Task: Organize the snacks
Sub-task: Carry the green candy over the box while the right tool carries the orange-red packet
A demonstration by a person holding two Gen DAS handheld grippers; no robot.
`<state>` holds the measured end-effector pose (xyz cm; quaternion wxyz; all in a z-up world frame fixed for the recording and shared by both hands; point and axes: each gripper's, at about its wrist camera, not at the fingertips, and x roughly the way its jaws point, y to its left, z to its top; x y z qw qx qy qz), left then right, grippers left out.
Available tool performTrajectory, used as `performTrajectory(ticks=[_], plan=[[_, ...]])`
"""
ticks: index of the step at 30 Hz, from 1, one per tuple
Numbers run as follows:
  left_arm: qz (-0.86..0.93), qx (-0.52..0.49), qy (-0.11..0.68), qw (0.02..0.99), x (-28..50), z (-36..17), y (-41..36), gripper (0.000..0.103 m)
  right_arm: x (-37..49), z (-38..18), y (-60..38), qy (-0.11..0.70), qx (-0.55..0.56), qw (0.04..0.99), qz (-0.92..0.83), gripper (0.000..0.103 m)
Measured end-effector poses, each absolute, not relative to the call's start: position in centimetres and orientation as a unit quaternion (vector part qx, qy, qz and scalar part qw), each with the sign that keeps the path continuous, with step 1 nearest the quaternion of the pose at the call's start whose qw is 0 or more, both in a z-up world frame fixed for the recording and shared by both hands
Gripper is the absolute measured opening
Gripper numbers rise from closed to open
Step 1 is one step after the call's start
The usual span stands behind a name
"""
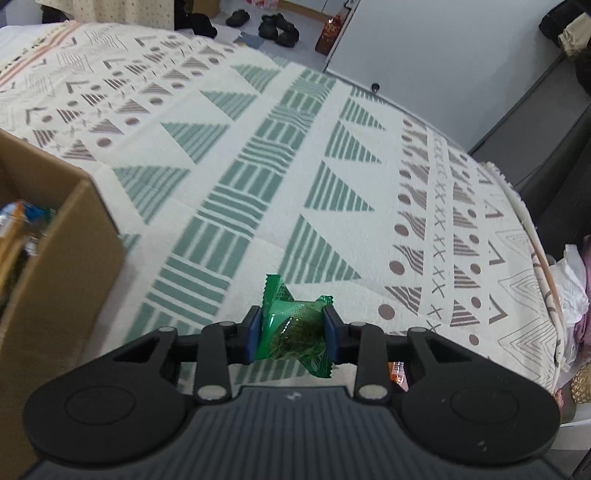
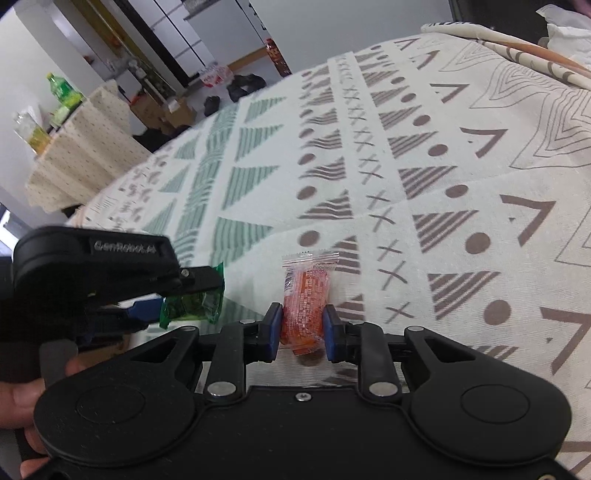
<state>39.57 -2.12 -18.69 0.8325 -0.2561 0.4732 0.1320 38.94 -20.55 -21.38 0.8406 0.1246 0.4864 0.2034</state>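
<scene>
Left gripper (image 1: 293, 334): black two-finger tool with blue pads, jaws closed onto a snack; also seen from the side in the right wrist view (image 2: 192, 299), at the left of the frame.
Item held, left: small green crinkled foil-wrapped sweet (image 1: 293, 328), pinched crosswise between the pads, one twisted end sticking up beyond the fingertips, the other hanging toward the camera; in the right wrist view (image 2: 194, 302) it shows at the tip of the left tool, above the cloth.
Right gripper (image 2: 302, 328): matching black tool with blue pads, jaws drawn in against a snack.
Item held, right: orange snack in a clear plastic sachet (image 2: 306, 302), standing lengthwise between the pads, its crimped top edge reaching well past the fingertips; a sliver of orange (image 1: 398, 371) shows under the left tool's right-hand linkage.
Relation of the two: green sweet to the left of the orange sachet, near but apart.
Surface: cream woven cloth with green and brown triangles, dots and crosses (image 1: 258, 147), spread below both tools.
Container: brown cardboard box (image 1: 55, 266), at the left edge of the left wrist view, open-topped, with blurred colourful packets (image 1: 18, 221) inside.
Background: dark shoes on the floor (image 1: 277, 27); green bottle on a draped side table (image 2: 62, 88).
</scene>
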Motion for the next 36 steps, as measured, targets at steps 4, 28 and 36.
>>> performTrajectory(ticks=[4, 28, 36], plan=[[0.139, -0.255, 0.463, 0.837, 38.4, -17.4, -1.3, 0.034, 38.6, -20.5, -19.9, 0.477, 0.126, 0.843, 0.215, 0.023], [0.176, -0.253, 0.402, 0.862, 30.4, -10.8, 3.5, 0.034, 35.2, -13.7, -16.1, 0.394, 0.129, 0.867, 0.275, 0.023], [0.187, -0.259, 0.383, 0.867, 28.4, -9.1, 5.3, 0.034, 34.1, -12.0, -14.9, 0.373, 0.132, 0.871, 0.291, 0.023]])
